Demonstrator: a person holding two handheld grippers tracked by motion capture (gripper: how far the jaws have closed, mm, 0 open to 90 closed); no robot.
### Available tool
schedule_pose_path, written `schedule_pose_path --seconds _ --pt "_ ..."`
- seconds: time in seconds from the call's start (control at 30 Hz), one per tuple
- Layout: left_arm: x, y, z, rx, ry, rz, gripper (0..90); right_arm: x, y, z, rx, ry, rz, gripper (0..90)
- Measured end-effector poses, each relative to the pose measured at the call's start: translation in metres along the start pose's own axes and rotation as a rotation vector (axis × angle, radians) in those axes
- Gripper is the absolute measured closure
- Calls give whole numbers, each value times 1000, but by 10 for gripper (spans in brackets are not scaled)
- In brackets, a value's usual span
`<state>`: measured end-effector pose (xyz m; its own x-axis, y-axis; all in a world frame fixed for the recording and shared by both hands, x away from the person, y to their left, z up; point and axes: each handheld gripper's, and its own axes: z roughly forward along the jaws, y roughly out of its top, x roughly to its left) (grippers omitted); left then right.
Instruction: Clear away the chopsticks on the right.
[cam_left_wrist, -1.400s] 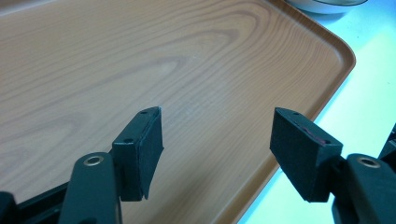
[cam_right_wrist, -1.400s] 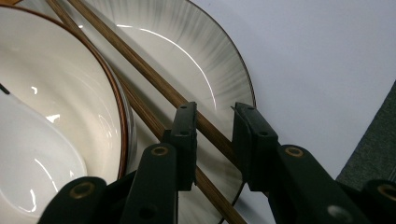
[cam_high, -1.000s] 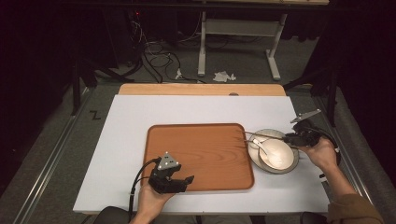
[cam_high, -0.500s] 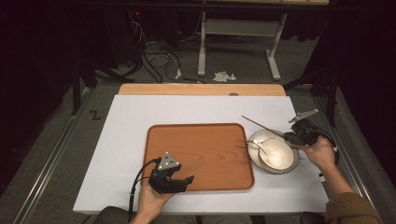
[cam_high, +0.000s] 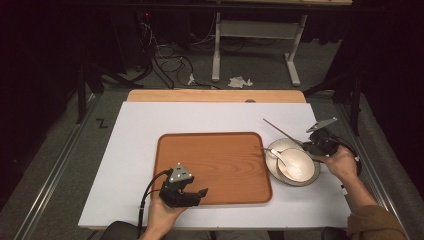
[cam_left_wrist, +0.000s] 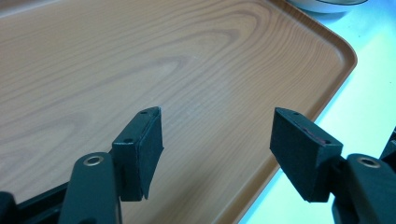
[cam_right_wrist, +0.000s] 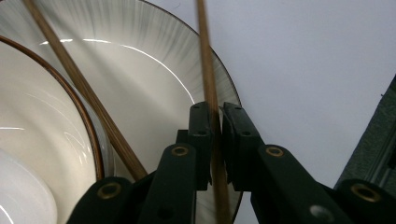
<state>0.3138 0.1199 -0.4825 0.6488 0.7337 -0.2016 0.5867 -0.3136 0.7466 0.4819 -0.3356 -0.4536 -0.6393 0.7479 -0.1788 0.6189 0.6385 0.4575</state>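
The right hand-held gripper (cam_right_wrist: 215, 135) has just been closing and now pinches one chopstick (cam_right_wrist: 208, 70) above the plate (cam_right_wrist: 154, 70). Gripped near one end, the stick could swivel or slip out, and the second chopstick (cam_right_wrist: 84, 88), lying loose on the plate, may get knocked. The left hand-held gripper (cam_left_wrist: 217, 149) hangs wide open and empty over the tray (cam_left_wrist: 140, 60) beside the plate.

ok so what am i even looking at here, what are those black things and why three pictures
No robot here: a person at a table holds a hand tool with black tongs in each hand. The high view looks down from above; the other two pictures come from small cameras riding on each tool, looking along its tongs.

On the white table lie a wooden tray and, to its right, a plate with a bowl on it and a white spoon inside.

The left tongs hang open over the tray's near edge, holding nothing. The right tongs have just been closing and now pinch one thin wooden chopstick, which sticks out over the table. A second chopstick lies across the plate, beside the tongs, not gripped.
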Motion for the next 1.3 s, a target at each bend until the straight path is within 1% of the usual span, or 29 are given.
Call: schedule_pose_path --seconds 0.03,0.07,0.1,0.2,0.27,0.43,0.53,0.63,0.7,0.73,0.77,0.83,0.9,0.97,1.0,1.07,1.1,1.13,1.2,1.3 --pt "0 0 0 -1 0 -1 345 1 0 0 0 -2 -2 842" --pt "0 0 0 4 0 4 345 2 0 0 -5 -16 -29 844" --pt "0 0 0 0 0 0 344 2 0 0 0 -15 -35 845" --pt "0 0 0 1 -1 2 345 2 -1 -1 -9 -25 -43 849" --pt "0 0 0 2 -1 1 345 2 -1 -2 -18 -26 -38 849" --pt "0 0 0 4 -4 3 345 3 0 -16 -72 -24 -35 851" --pt "0 1 1 2 -6 4 345 7 2 -28 -109 -29 -40 852" --pt "-1 1 1 2 -10 7 345 12 3 -40 -138 -21 -31 851" --pt "-1 2 2 2 -15 8 345 17 4 -47 -157 -20 -15 851" --pt "-1 2 2 2 -15 8 345 17 4 -47 -157 -20 -15 851" --pt "-1 2 2 2 -18 13 345 22 4 -56 -171 -16 -5 851" --pt "-1 3 3 4 -22 17 345 29 5 -63 -186 -8 0 851" --pt "-1 4 4 3 -26 18 345 38 6 -71 -198 2 1 851" --pt "-2 5 4 2 -30 23 345 48 6 -78 -212 8 -12 851" --pt "-2 5 5 4 -32 22 344 52 5 -82 -218 15 -2 851" --pt "-1 6 6 7 -39 34 345 59 4 -88 -227 24 -8 851" --pt "-2 7 6 5 -41 31 345 64 4 -91 -231 34 -7 851" --pt "-2 7 6 5 -41 31 345 68 3 -94 -232 34 -13 851" --pt "-2 8 8 8 -49 38 345 75 2 -98 -232 45 -12 851" --pt "-3 10 9 10 -56 44 345 90 0 -103 -248 60 -16 850"
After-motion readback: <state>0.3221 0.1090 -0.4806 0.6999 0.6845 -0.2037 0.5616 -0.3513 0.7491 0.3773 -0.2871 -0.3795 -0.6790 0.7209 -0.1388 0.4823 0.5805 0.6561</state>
